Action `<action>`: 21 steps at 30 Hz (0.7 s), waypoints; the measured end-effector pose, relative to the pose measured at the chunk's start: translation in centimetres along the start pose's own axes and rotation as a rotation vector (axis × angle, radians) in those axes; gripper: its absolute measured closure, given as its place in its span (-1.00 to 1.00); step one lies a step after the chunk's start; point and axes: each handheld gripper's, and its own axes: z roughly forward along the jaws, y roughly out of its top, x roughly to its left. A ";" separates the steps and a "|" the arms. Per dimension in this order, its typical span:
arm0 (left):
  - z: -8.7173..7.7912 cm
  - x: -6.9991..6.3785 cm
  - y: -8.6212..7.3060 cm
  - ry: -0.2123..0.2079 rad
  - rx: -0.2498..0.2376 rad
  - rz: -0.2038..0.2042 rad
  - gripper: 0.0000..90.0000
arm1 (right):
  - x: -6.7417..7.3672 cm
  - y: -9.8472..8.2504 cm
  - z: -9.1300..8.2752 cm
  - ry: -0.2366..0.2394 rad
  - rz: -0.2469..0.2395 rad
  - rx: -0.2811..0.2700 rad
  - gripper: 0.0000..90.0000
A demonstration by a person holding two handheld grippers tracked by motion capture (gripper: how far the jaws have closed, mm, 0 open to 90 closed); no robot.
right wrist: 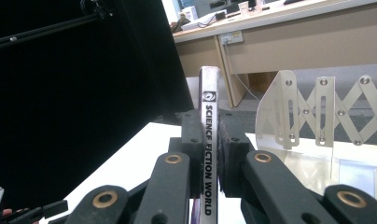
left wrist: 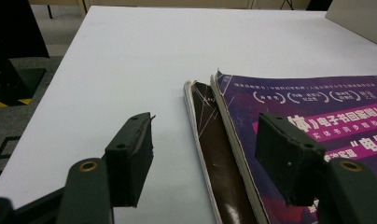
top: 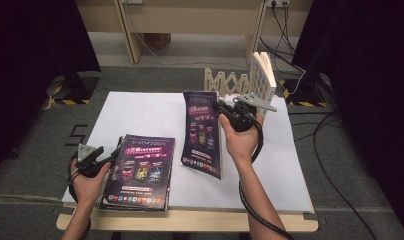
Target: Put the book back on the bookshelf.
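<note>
Magazine (top: 202, 132): thin and glossy, held raised at centre frame in the high view, its lower end sagging toward the white tabletop (top: 140, 112); it looks light, floppy and slippery.
Hold: the spine (right wrist: 210, 158) is likely the stiffest part, so the safest place to grip.
Stack of magazines (top: 137, 172): lower left, lying flat.
Folding rack (top: 240, 82): upper centre, a book upright in it.
Right hand-held gripper (right wrist: 210, 154): clenched on the spine.
Left hand-held gripper (left wrist: 205, 158): released, jaws spread beside the stack's edge.

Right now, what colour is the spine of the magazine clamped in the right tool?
White with black lettering, on the magazine gripped by the right tool; clearest in the right gripper view.
</note>
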 end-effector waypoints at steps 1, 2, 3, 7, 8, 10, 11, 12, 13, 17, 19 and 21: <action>0.0 0.0 0.0 0.000 0.000 0.000 -0.19 | 0.0 0.0 0.0 0.000 0.005 0.002 0.86; 0.0 0.0 0.0 0.000 0.000 0.000 -0.19 | 0.0 0.0 -0.1 -0.001 0.003 0.001 0.86; 0.0 0.0 0.0 0.000 0.000 0.000 -0.19 | -0.1 0.1 -0.1 -0.002 0.001 -0.001 0.86; 0.0 0.0 0.0 -0.001 0.000 -0.001 -0.19 | -0.2 0.2 -0.3 -0.006 0.001 -0.007 0.86; 0.0 0.0 0.0 -0.001 0.000 -0.001 -0.19 | -0.3 0.3 -0.3 -0.007 0.002 -0.008 0.86; 0.0 0.0 0.0 -0.001 0.000 -0.001 -0.19 | -0.3 0.3 -0.4 -0.008 0.003 -0.012 0.86; 0.0 0.0 0.0 0.000 0.000 -0.001 -0.19 | -0.4 0.4 -0.4 -0.011 0.003 -0.014 0.86; 0.0 0.0 0.0 0.000 0.000 -0.001 -0.19 | -0.5 0.4 -0.5 -0.011 0.002 -0.018 0.86; 0.0 0.0 0.0 0.000 0.000 -0.001 -0.19 | -0.5 0.4 -0.5 -0.013 0.007 -0.016 0.86; 0.0 0.0 0.0 0.000 0.000 -0.001 -0.19 | -0.6 0.4 -0.7 -0.018 0.010 -0.021 0.86; 0.0 0.0 0.0 0.000 0.000 -0.001 -0.19 | -0.7 0.5 -0.7 -0.019 0.010 -0.024 0.86; 0.0 0.0 0.0 0.001 0.000 -0.003 -0.19 | -0.8 0.5 -0.8 -0.021 0.010 -0.026 0.86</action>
